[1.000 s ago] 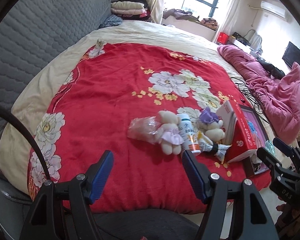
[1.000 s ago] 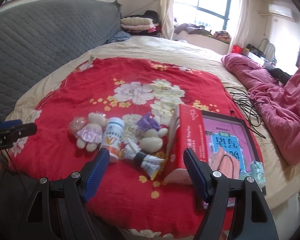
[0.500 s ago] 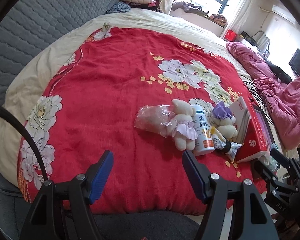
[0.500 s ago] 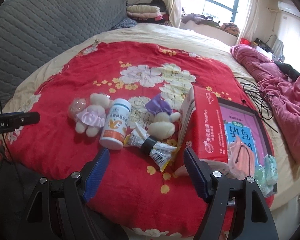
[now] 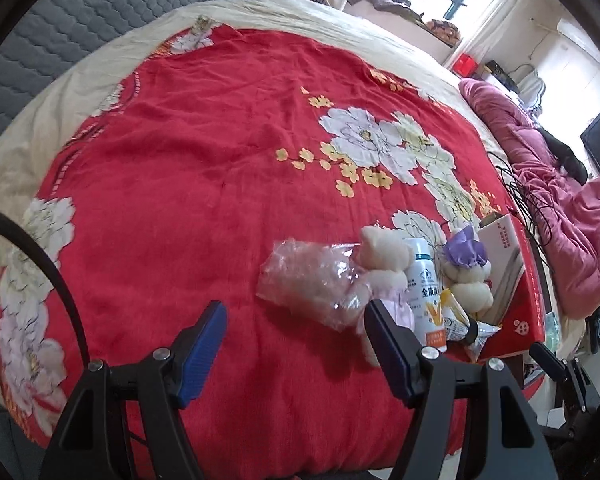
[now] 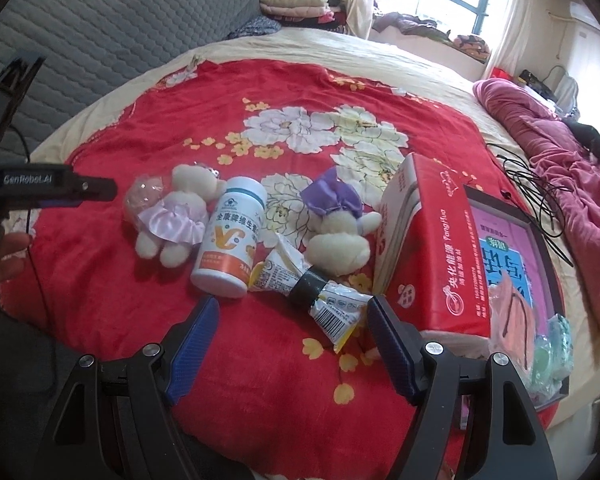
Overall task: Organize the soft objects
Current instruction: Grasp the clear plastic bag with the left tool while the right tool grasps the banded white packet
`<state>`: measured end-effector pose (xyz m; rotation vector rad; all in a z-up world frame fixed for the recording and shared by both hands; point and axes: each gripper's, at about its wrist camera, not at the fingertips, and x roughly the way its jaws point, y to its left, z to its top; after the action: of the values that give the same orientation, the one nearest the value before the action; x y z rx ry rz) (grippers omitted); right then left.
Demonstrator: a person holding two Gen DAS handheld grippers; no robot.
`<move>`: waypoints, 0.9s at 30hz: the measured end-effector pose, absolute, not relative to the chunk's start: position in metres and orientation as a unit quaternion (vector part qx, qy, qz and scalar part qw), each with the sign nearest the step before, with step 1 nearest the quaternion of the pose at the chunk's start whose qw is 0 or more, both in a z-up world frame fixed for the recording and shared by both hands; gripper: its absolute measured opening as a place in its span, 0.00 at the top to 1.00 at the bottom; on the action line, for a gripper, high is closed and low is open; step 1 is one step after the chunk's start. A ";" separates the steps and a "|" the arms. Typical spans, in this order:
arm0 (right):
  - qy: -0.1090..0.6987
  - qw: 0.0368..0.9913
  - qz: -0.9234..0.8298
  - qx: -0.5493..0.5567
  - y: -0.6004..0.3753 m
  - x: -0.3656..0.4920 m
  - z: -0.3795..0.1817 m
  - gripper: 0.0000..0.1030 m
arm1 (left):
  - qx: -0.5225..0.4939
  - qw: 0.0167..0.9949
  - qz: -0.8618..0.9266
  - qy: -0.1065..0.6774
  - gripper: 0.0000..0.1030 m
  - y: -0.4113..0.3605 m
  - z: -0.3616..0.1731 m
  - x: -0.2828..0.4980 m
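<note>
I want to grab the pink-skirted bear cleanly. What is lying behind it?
Behind the pink-skirted bear lies a crumpled clear plastic bag, touching its head and back. The bag looks pinkish; whether anything is inside cannot be told. Beside the bear lies a white bottle.

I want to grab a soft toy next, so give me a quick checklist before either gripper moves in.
1. Left gripper open and holding nothing: ok.
2. Right gripper open and holding nothing: ok.
3. Pink-dress bear reachable from above: ok.
4. Purple-bow bear free of clutter: not ok, it lies close against the snack packet and red box.
5. Bottle clear of the pink-dress bear: not ok, right alongside it.
6. Plastic bag off the bear: cannot tell.
</note>
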<state>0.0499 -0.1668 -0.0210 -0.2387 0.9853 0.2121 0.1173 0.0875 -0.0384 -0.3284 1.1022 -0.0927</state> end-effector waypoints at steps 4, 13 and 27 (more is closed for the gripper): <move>0.480 0.863 0.100 -0.125 -0.167 0.059 -0.033 0.25 | -0.147 0.833 -0.044 0.532 0.32 0.082 -0.050 0.132; 0.491 0.845 0.093 -0.189 -0.157 0.077 -0.061 0.25 | -0.150 0.825 -0.051 0.543 0.32 0.081 -0.067 0.151; 0.476 0.832 0.068 -0.277 -0.148 0.091 -0.096 0.29 | -0.161 0.813 -0.055 0.556 0.32 0.081 -0.092 0.163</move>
<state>0.0914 -0.1480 -0.0960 -0.5883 1.0085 0.1445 0.1632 0.0808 -0.0918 -0.3435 1.1877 -0.1167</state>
